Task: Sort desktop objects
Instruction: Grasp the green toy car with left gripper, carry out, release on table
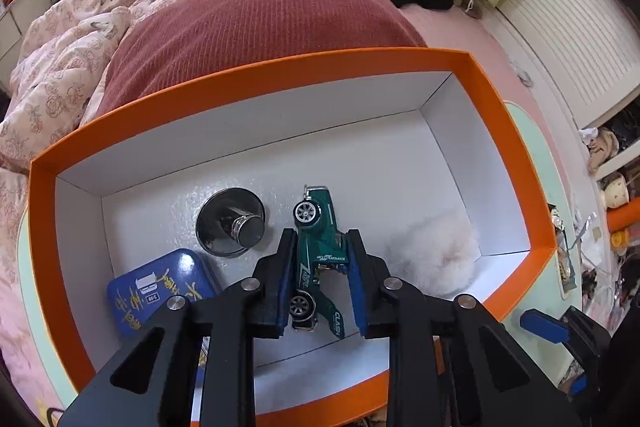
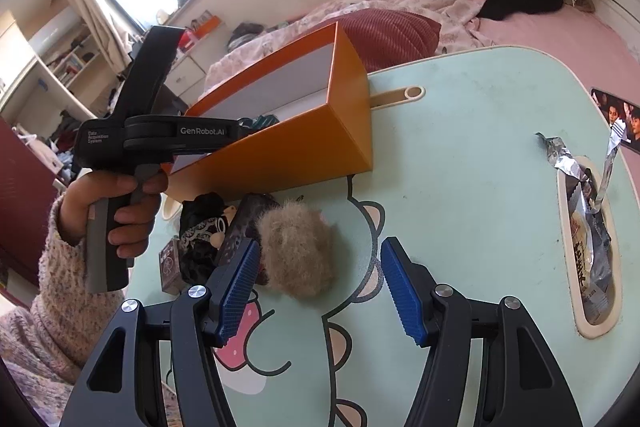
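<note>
My left gripper (image 1: 319,239) is shut on a green toy car (image 1: 318,251), held on its side inside the orange box (image 1: 256,75), just above the white floor. In the box lie a shiny metal knob (image 1: 232,223), a blue tin (image 1: 160,291) and a white fluffy ball (image 1: 434,259). My right gripper (image 2: 318,251) is open over the mint table (image 2: 480,155), with a tan fluffy ball (image 2: 298,257) between its fingers. The orange box also shows in the right wrist view (image 2: 288,147), with the left gripper reaching over its rim.
Next to the tan ball lie a black fabric item (image 2: 200,239), a dark case (image 2: 244,227) and a small brown box (image 2: 170,267). A snack wrapper (image 2: 588,223) sits in the table's right slot. A phone (image 2: 616,119) lies far right. A bed is behind.
</note>
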The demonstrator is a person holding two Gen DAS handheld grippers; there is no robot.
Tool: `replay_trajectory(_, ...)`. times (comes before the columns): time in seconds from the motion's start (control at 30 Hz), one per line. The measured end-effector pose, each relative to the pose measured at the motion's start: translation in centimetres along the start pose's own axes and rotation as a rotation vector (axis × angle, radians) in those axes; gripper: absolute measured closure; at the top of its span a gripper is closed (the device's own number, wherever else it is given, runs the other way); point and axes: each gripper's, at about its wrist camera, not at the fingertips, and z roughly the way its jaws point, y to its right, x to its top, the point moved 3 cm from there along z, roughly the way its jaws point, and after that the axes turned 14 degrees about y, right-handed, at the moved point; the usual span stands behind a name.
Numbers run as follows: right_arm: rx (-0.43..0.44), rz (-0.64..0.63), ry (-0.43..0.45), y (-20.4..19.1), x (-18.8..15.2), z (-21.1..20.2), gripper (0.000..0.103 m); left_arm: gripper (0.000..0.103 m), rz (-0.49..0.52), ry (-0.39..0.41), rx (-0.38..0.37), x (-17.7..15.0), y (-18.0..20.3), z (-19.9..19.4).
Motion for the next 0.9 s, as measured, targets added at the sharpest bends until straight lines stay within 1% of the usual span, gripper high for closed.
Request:
replay_trajectory(0.07, -0.002, -0.003, 0.002, 0.1, 0.0, -0.1, 0.04, 0.078, -0.051, 0.018, -0.067, 0.3, -0.7, -0.3)
replay_trajectory(0.1, -0.005, -0.006, 0.003, 0.1, 0.0, -0.2, 0.04, 0.078, -0.076, 0.05, -0.111, 0.5, -1.0, -1.0)
replay_trajectory(0.2, -0.01, -0.006, 0.004, 0.3, 0.1, -0.3, 0.04, 0.078, -0.088, 0.134, -0.172, 1.0, -1.1, -3.9)
replay_trajectory(0.27, -0.011, -0.006, 0.005, 0.3, 0.2, -0.3, 0.04, 0.078, -0.095, 0.177, -0.232, 1.0, -1.1, -6.6)
replay_trajectory(0.37, -0.016, -0.007, 0.003, 0.3, 0.2, -0.2, 0.04, 0.078, -0.088, 0.234, -0.292, 0.1, -1.4, -10.5)
replay_trajectory(0.43, -0.012, -0.009, 0.0, 0.2, 0.2, -0.1, 0.04, 0.078, -0.082, 0.239, -0.315, -1.5, -1.5, -12.3)
replay_trajectory(0.53, -0.012, -0.02, -0.007, -0.2, 0.0, 0.1, 0.04, 0.078, -0.077, 0.225, -0.322, -4.2, -1.6, -12.9)
replay_trajectory(0.67, -0.008, -0.031, -0.015, -0.8, -0.2, 0.4, 0.04, 0.078, -0.084, 0.199, -0.332, -8.2, -1.7, -12.1)
replay_trajectory(0.77, -0.005, -0.046, -0.015, -1.3, -0.3, 0.4, 0.04, 0.078, -0.098, 0.186, -0.316, -10.3, -1.7, -11.1)
replay_trajectory(0.83, -0.008, -0.056, -0.019, -1.5, -0.4, 0.4, 0.04, 0.078, -0.083, 0.221, -0.292, -11.1, -1.6, -11.0)
replay_trajectory(0.9, -0.011, -0.069, -0.02, -1.6, -0.3, 0.6, 0.04, 0.075, -0.038, 0.272, -0.23, -11.8, -1.0, -11.2)
